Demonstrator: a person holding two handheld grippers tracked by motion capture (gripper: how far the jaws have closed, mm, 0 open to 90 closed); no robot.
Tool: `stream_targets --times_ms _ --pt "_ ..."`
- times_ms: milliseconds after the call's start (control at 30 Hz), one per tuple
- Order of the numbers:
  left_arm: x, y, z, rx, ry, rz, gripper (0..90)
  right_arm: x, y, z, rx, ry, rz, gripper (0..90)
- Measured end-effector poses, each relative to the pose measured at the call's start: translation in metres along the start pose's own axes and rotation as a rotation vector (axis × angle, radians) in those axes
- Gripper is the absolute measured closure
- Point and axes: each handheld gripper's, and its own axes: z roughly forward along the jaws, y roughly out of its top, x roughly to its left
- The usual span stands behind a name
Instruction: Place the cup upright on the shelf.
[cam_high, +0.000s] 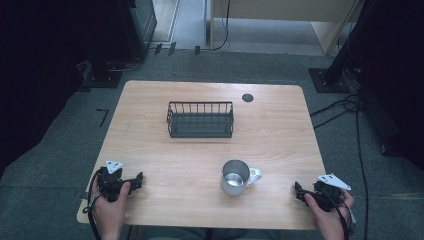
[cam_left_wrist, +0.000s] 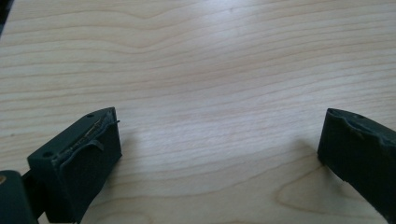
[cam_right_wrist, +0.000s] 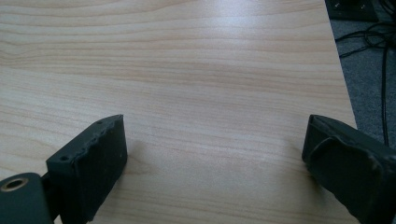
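Observation:
A steel mug (cam_high: 234, 177) stands upright on the wooden table (cam_high: 280, 130), near the front and right of centre, its handle (cam_high: 255, 175) turned to the right. Behind it, at the table's middle, sits an empty black wire basket (cam_high: 200, 120). My left gripper (cam_high: 136, 181) rests at the front left corner and points right, toward the mug. Its jaws stand wide open in the left gripper view (cam_left_wrist: 222, 121), with bare wood between them. My right gripper (cam_high: 299, 191) lies at the front right corner and points left; it is open (cam_right_wrist: 215, 123) over bare wood too.
A small black round cap (cam_high: 247, 97) is set into the table near its far edge. The table's right edge (cam_right_wrist: 337, 60) runs close beside the right gripper, with grey carpet and cables (cam_right_wrist: 373, 42) beyond. Dark equipment and stands surround the table.

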Motion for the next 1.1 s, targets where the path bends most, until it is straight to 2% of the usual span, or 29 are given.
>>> stream_targets --times_ms 133,167,200,333,367,467,500,533,600,767,967,1100 --pt "0.000 0.000 0.000 0.000 -0.001 -0.001 0.0 0.001 0.000 0.000 -0.001 -0.007 0.008 6.8" --pt "0.000 0.000 0.000 0.000 0.000 -0.001 0.0 0.005 0.001 -0.002 -0.005 -0.028 0.017 12.6" --pt "0.000 0.000 0.000 0.000 0.000 0.000 0.0 0.007 0.001 -0.003 -0.012 -0.034 0.014 12.2" --pt "0.000 0.000 0.000 0.000 -0.001 0.000 0.0 0.017 0.005 -0.007 -0.037 -0.008 -0.001 12.2" --pt "0.000 0.000 0.000 0.000 -0.001 0.000 0.0 0.024 0.009 -0.009 -0.052 0.012 -0.004 12.2" --pt "0.000 0.000 0.000 0.000 -0.001 0.000 0.0 0.032 0.012 -0.012 -0.062 0.025 -0.009 12.3" --pt "0.000 0.000 0.000 0.000 -0.001 0.001 0.0 0.039 0.015 -0.013 -0.072 0.043 -0.013 12.4" --pt "0.000 0.000 0.000 0.000 -0.001 0.001 0.0 0.039 0.015 -0.013 -0.072 0.043 -0.013 12.4" --pt "0.000 0.000 0.000 0.000 -0.001 -0.001 0.0 0.050 0.019 -0.015 -0.084 0.068 -0.027 12.5" --pt "0.000 0.000 0.000 0.000 -0.001 -0.001 0.0 0.062 0.024 -0.017 -0.100 0.114 -0.035 12.6" --pt "0.000 0.000 0.000 0.000 -0.001 -0.002 0.0 0.081 0.030 -0.020 -0.118 0.217 -0.039 13.6" --pt "0.000 0.000 0.000 0.000 -0.001 -0.001 0.0 0.092 0.031 -0.021 -0.114 0.257 -0.052 16.1"
